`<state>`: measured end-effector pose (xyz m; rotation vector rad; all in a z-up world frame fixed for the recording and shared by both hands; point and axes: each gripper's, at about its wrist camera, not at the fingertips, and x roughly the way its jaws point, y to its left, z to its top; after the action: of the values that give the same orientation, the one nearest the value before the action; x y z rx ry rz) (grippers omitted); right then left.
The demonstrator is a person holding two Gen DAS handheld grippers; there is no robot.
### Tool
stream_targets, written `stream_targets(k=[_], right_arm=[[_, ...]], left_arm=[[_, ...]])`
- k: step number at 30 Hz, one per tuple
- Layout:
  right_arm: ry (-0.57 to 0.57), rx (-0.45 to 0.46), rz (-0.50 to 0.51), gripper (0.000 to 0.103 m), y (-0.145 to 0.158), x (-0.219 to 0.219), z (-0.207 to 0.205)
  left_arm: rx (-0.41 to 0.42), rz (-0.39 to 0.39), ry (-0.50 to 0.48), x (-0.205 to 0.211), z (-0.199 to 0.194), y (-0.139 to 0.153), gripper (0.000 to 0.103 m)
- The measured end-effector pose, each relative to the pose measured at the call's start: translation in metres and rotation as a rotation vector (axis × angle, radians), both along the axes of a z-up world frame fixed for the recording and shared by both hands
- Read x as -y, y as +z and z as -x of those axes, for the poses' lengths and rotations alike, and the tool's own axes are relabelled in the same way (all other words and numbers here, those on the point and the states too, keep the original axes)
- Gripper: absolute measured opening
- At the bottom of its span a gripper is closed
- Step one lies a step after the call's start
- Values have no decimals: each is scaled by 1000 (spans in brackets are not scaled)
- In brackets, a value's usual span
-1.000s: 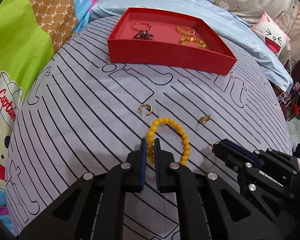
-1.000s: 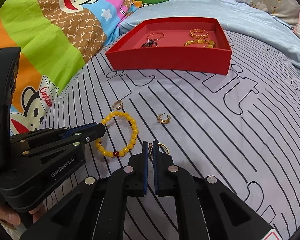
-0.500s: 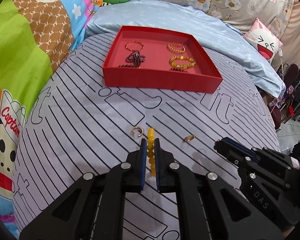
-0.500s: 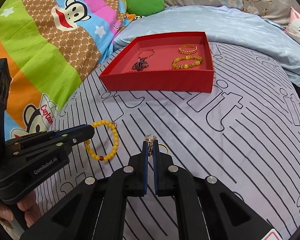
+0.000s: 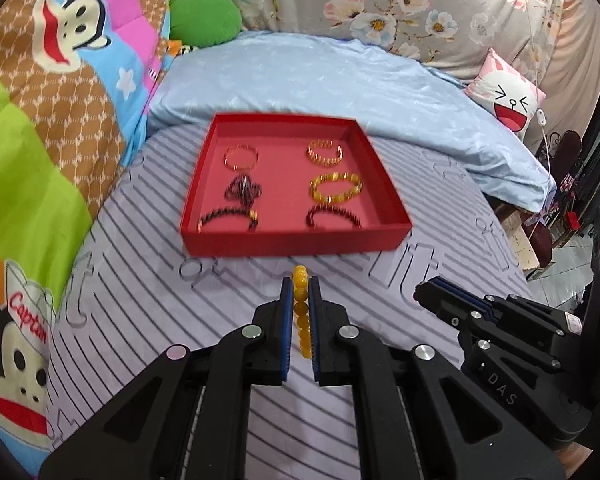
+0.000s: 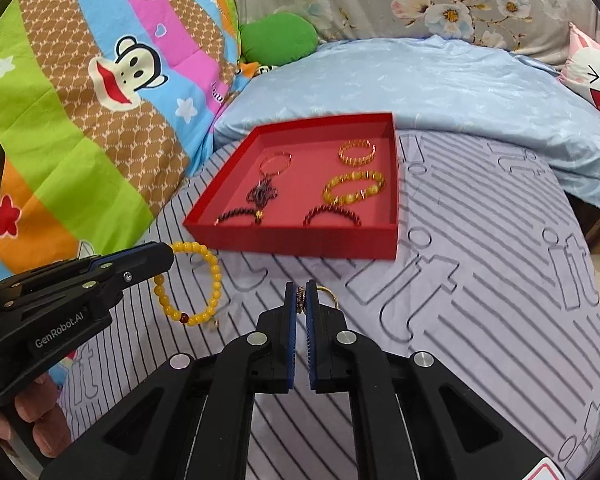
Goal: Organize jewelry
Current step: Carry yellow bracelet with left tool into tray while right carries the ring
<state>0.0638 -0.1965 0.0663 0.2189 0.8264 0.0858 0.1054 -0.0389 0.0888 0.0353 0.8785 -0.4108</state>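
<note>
My left gripper (image 5: 300,286) is shut on a yellow bead bracelet (image 5: 301,312) and holds it above the striped cloth, just in front of the red tray (image 5: 292,242). In the right wrist view the bracelet (image 6: 204,276) hangs from the left gripper (image 6: 168,258). My right gripper (image 6: 301,290) is shut on a small gold ring with a dark band (image 6: 301,300), also lifted, in front of the red tray (image 6: 300,244). The tray holds several bracelets, gold, amber and dark beaded. The right gripper also shows in the left wrist view (image 5: 428,290).
The tray sits on a grey striped cloth (image 5: 140,300) over a bed. A light blue pillow (image 5: 320,76) lies behind the tray. A colourful monkey blanket (image 6: 80,100) rises on the left. A pink cat cushion (image 5: 508,96) is at the right.
Both grippers have risen and moved toward the tray, carrying the yellow bracelet and the ring off the cloth. The two small pieces left on the cloth have dropped out of view.
</note>
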Motion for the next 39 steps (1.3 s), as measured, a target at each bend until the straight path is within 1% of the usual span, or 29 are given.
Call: stream_targets(k=[4, 9, 14, 18, 27, 34, 39], right_arm=[[-5, 38, 22, 5, 17, 5, -21], [-9, 72, 21, 5, 32, 13, -55], [-16, 73, 14, 5, 35, 18, -90], [-20, 56, 8, 5, 28, 22, -119], [-18, 18, 31, 5, 7, 20, -163], [-17, -20, 40, 5, -13, 19, -189], [-14, -36, 48, 5, -21, 17, -199]], left_arm=[[42, 8, -1, 8, -20, 18, 7], [88, 4, 4, 23, -54, 35, 7], [98, -4, 14, 35, -88, 36, 7], [93, -18, 23, 43, -115, 28, 7], [53, -37, 46, 50, -163, 0, 7], [21, -45, 59, 48, -185, -20, 7], [-4, -48, 66, 48, -194, -31, 7]])
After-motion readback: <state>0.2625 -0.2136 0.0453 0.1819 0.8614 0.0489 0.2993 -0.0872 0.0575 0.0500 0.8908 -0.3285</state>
